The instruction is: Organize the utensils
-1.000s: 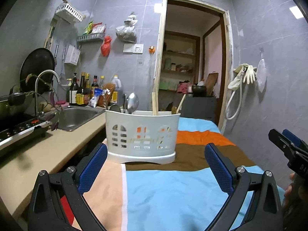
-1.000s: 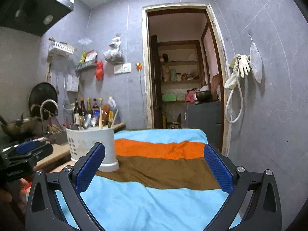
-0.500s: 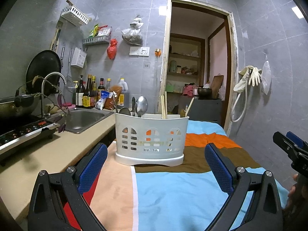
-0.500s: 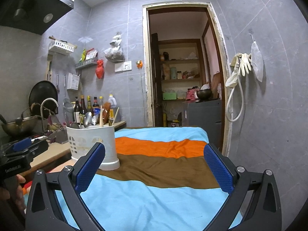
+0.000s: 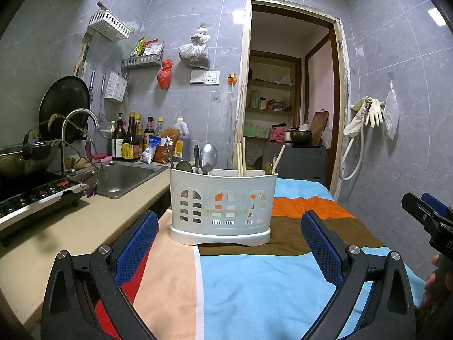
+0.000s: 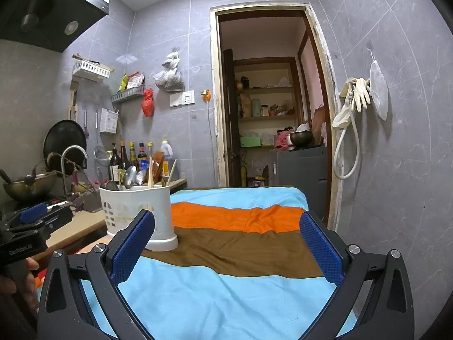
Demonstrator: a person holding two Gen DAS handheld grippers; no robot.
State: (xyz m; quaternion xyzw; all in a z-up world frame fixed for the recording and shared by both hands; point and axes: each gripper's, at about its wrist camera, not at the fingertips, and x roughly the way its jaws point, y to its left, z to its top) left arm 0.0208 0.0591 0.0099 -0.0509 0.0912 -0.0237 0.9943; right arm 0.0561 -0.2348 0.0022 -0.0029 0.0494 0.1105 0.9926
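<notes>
Now both the left gripper [image 5: 229,243] and right gripper [image 6: 226,243] are hovering spread, empty — bumping the light utensil caddy [image 5: 223,204] risks tipping it.

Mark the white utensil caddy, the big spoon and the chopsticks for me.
white utensil caddy [image 5: 223,198], left wrist view, front wall.
big spoon [image 5: 208,155], left wrist view, bowl.
chopsticks [image 5: 241,158], left wrist view, shafts above the rim.

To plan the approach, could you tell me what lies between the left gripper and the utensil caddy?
Only bare striped cloth lies between the left gripper and the utensil caddy, per the left wrist view.
</notes>
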